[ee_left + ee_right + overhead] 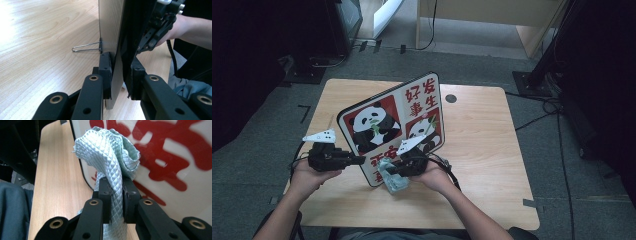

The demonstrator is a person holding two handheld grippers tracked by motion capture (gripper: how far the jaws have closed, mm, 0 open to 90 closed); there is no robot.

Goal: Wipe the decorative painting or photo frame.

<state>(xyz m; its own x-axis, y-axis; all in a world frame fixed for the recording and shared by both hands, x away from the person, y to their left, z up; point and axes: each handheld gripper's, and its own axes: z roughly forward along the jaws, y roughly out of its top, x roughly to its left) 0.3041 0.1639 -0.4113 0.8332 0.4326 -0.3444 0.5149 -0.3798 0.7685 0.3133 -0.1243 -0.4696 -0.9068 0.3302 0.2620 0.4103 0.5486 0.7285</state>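
A: Cloth (110,157) first. Where is it?

B: Pinched tight in the right tongs (115,202), a pale green quilted rag bunched up against the lower front of the sign (394,125). From above it shows as a crumpled wad (393,179) by the sign's bottom corner.

A: And the sign itself?

B: It stands tilted on the counter (482,145), a panda board with red characters. The left tongs (120,75) are clamped on its near edge, one pad on the back, one on the printed face, so it looks steadied for wiping.

A: Anything behind it?

B: A wire stand (86,47) sticks out from the back and rests on the wood.

A: How far along would you say the job is?

B: Early or midway, I judge. The rag is at the face's lower part; whether it presses on it I cannot tell. The pandas and the upper characters lie well above it. I see no dirt or streaks to tell cleaned from uncleaned, so what is done stays unclear. What is left seems to be the sweep over the rest of the face, then setting rag and sign down.
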